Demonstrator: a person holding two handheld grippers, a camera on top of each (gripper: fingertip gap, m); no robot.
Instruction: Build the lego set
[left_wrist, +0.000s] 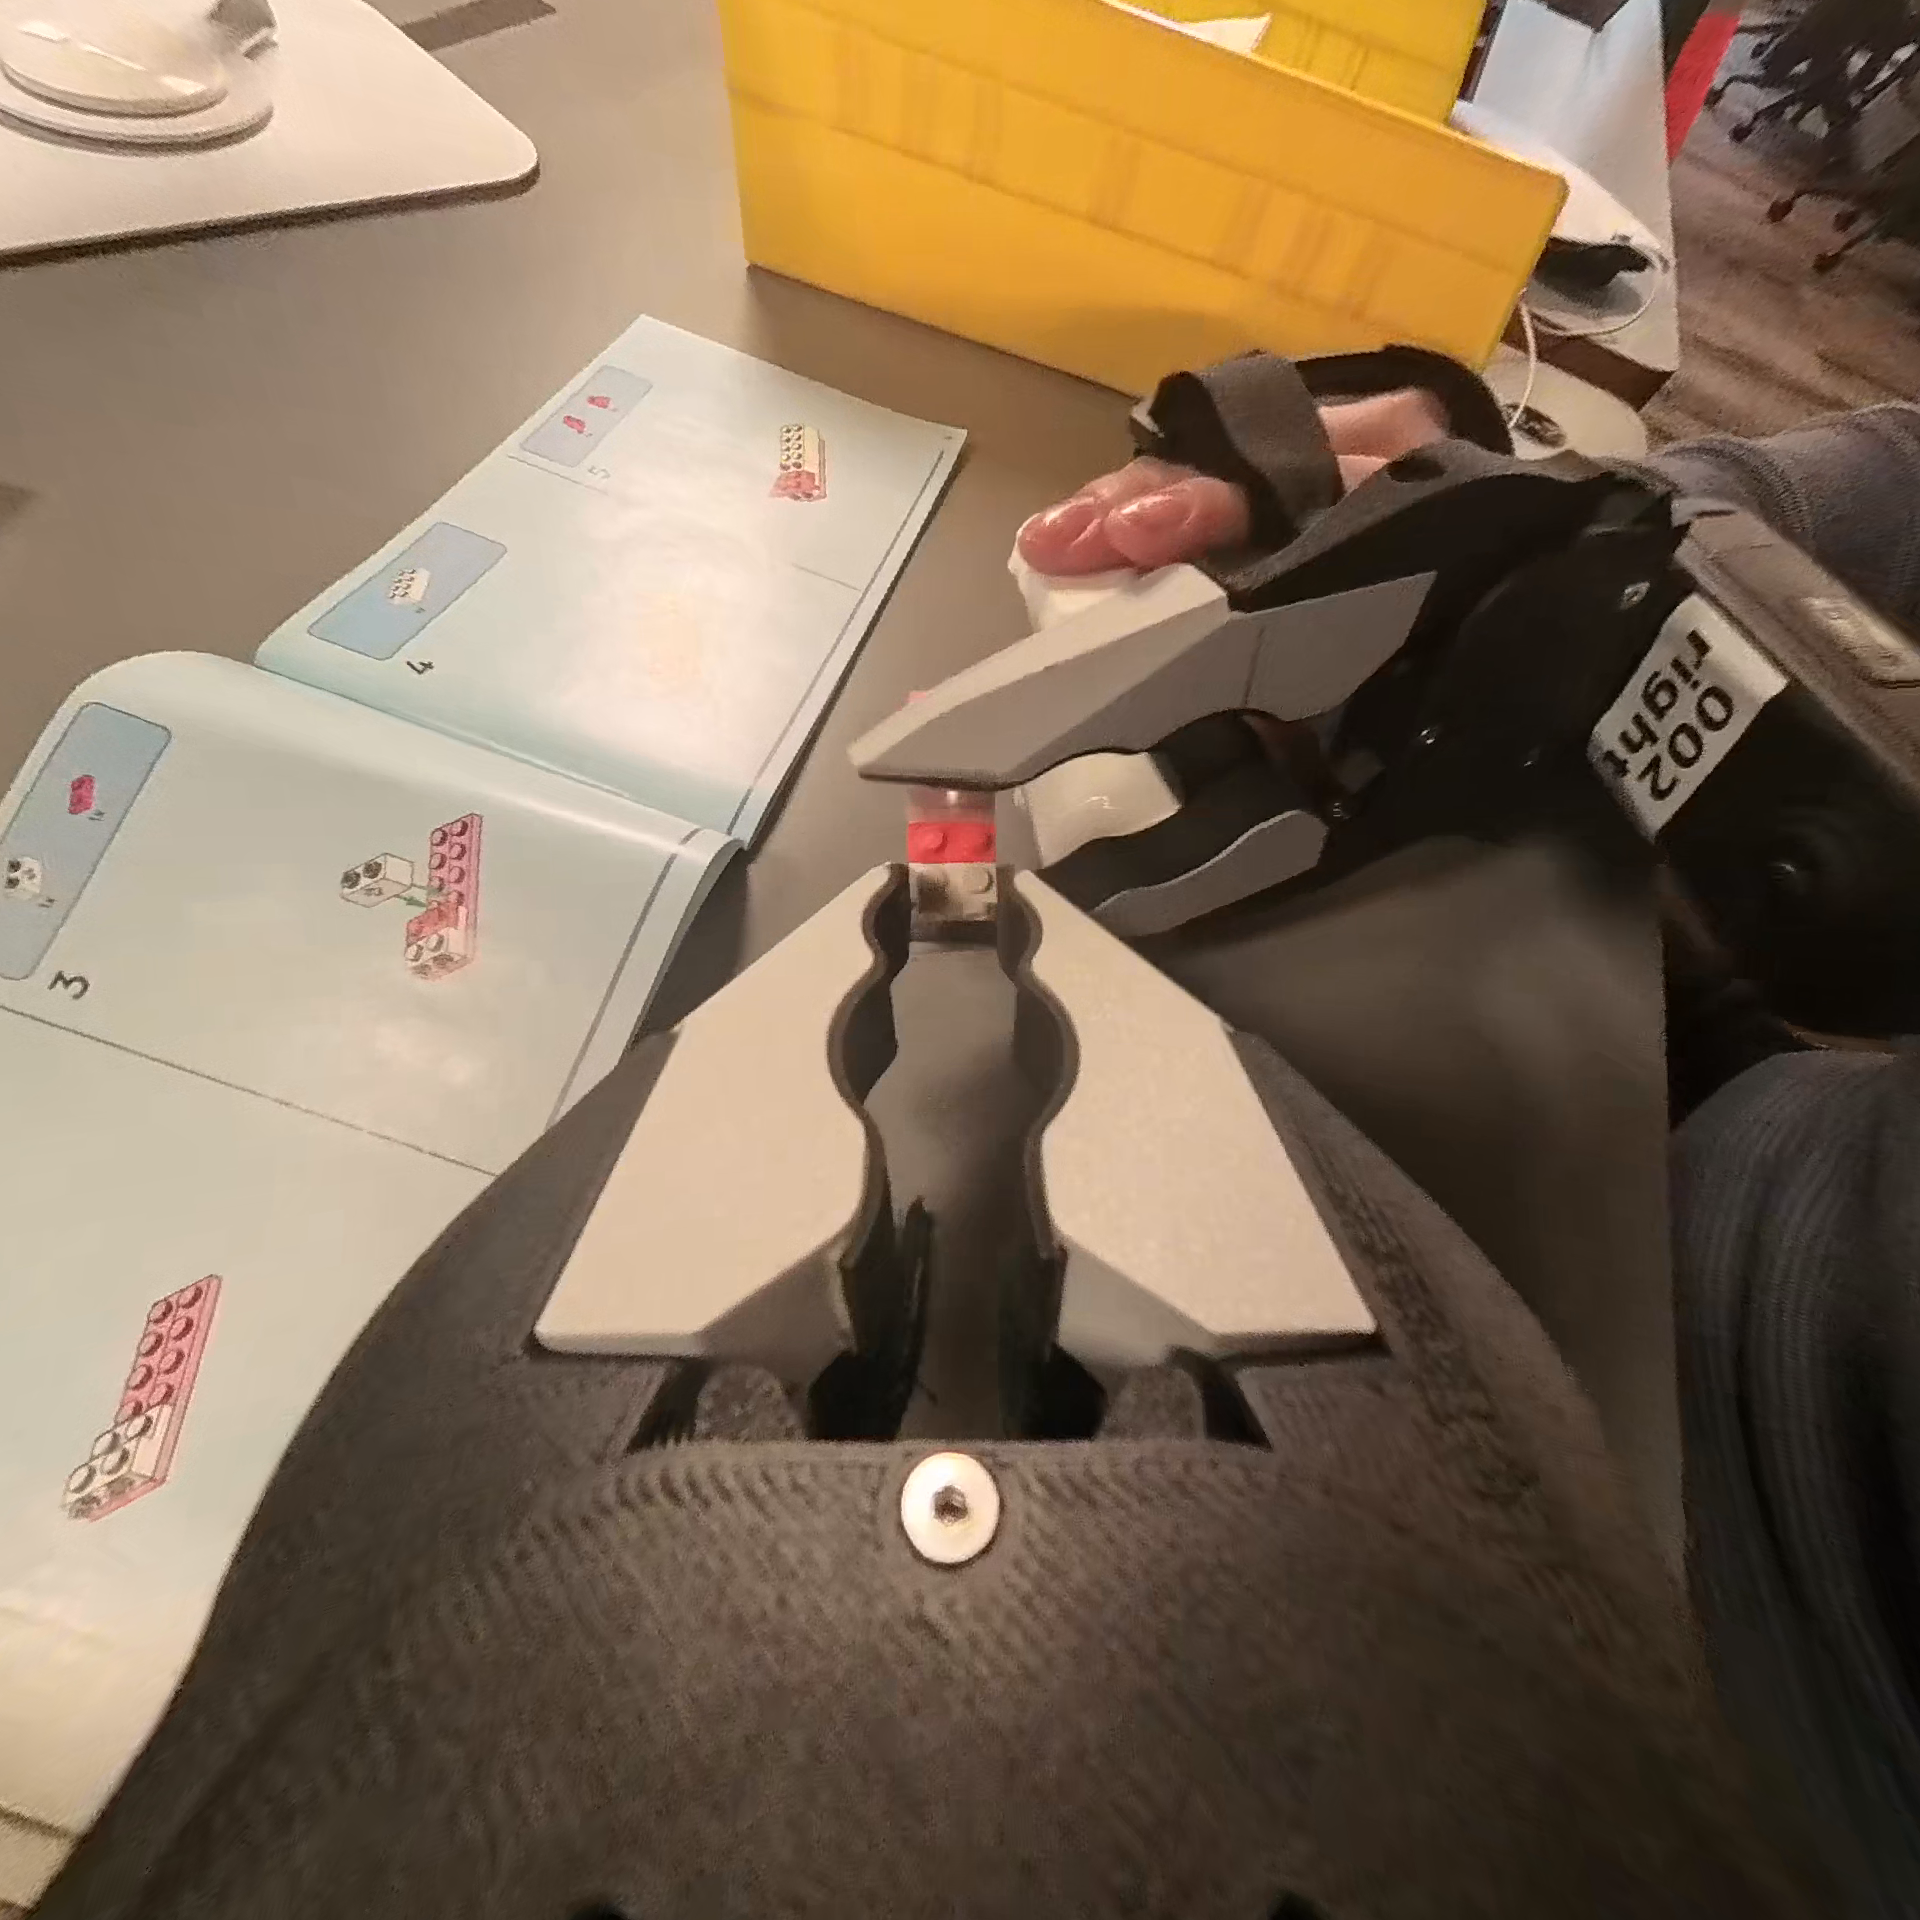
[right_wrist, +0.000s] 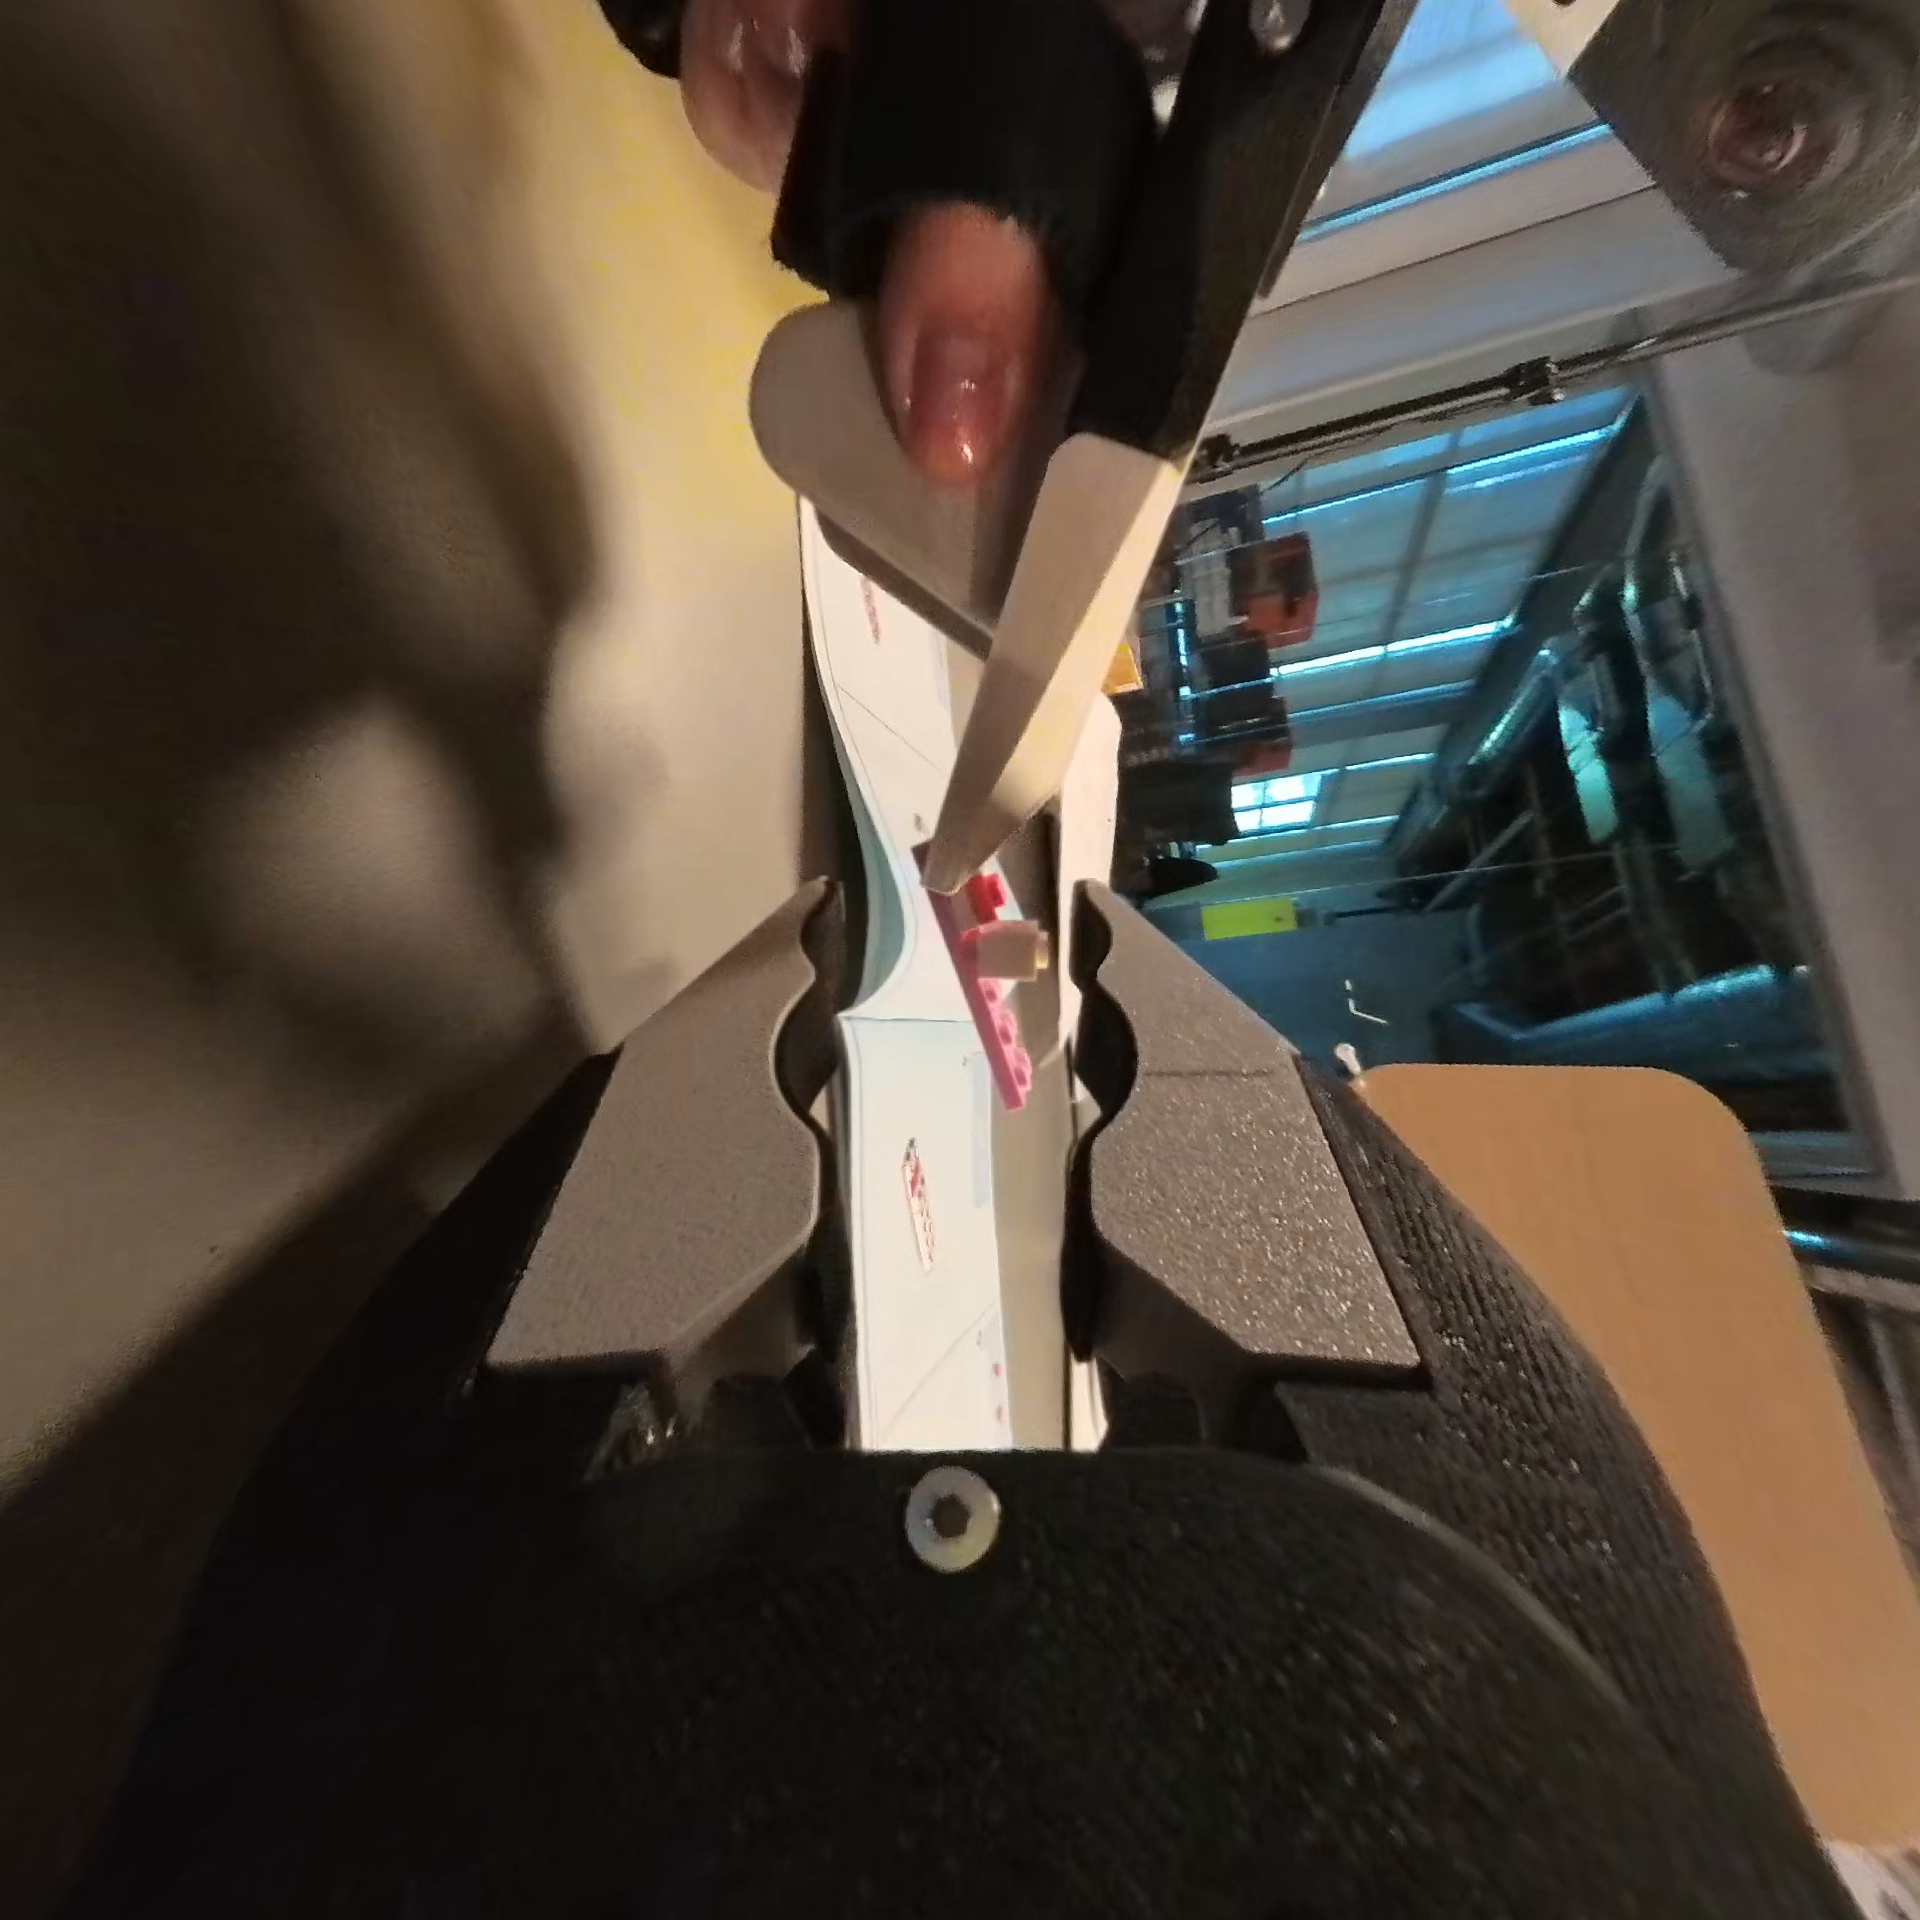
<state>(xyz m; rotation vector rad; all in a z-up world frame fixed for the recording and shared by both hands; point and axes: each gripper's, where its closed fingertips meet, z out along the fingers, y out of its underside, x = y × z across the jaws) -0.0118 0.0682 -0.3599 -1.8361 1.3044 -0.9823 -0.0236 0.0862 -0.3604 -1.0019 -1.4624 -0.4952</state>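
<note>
On my left, an open instruction booklet (left_wrist: 436, 831) lies flat on the dark counter (left_wrist: 260, 395). In the middle, my left tongs (left_wrist: 951, 904) pinch a small brick assembly (left_wrist: 951, 883) at their tips: a white brick sits between both pads, a red piece just beyond it, all on a pink plate seen from the right wrist view. On my right, the right tongs (right_wrist: 951, 914) stand spread, 1 finger on either side of that assembly, their pads not pressing it. A yellow box (left_wrist: 1091, 156) stands farther back on the counter.
</note>
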